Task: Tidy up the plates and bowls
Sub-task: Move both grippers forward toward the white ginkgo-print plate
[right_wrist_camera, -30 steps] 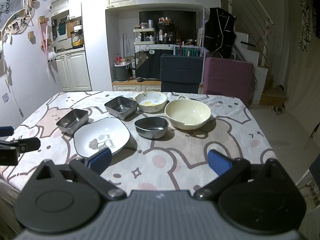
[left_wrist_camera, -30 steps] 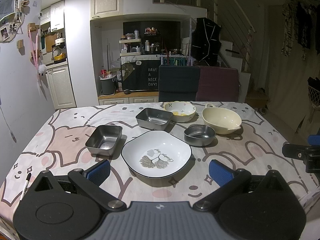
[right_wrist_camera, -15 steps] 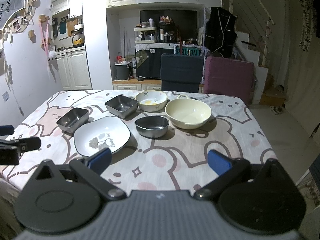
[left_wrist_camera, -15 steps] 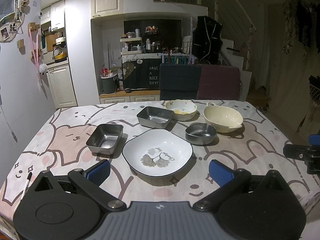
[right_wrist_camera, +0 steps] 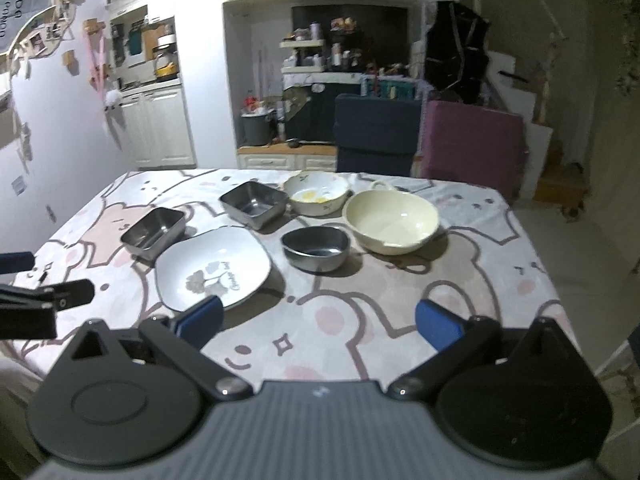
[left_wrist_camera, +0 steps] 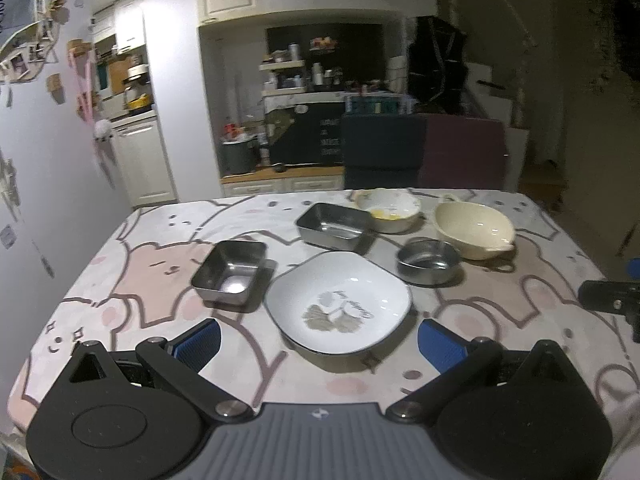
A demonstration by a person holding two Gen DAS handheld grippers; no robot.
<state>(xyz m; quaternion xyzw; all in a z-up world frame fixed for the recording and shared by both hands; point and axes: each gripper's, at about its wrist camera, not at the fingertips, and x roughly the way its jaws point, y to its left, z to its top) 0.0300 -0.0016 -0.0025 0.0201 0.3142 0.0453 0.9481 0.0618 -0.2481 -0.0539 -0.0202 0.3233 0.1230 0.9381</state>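
Note:
A white square plate (left_wrist_camera: 339, 301) (right_wrist_camera: 213, 267) with a leaf print lies nearest me. Around it stand two steel rectangular dishes (left_wrist_camera: 231, 271) (left_wrist_camera: 334, 226) (right_wrist_camera: 154, 231) (right_wrist_camera: 254, 203), a round steel bowl (left_wrist_camera: 428, 261) (right_wrist_camera: 316, 247), a cream bowl (left_wrist_camera: 474, 230) (right_wrist_camera: 391, 220) with handles, and a small white bowl (left_wrist_camera: 387, 210) (right_wrist_camera: 317, 198) with yellow inside. My left gripper (left_wrist_camera: 319, 339) hangs open just short of the plate's near rim. Further right, my right gripper (right_wrist_camera: 319, 322) is open above the cloth, empty.
The table (left_wrist_camera: 140, 280) wears a cartoon bear cloth (right_wrist_camera: 460, 280). Two chairs, dark blue (right_wrist_camera: 376, 136) and maroon (right_wrist_camera: 472, 140), stand at its far side. The right gripper's body (left_wrist_camera: 612, 302) shows at the left view's right edge, the left one's (right_wrist_camera: 44, 300) at the right view's left edge.
Both grippers have drifted slightly forward and tilted toward the dishes. Nothing on the table has moved and neither gripper has changed its opening.

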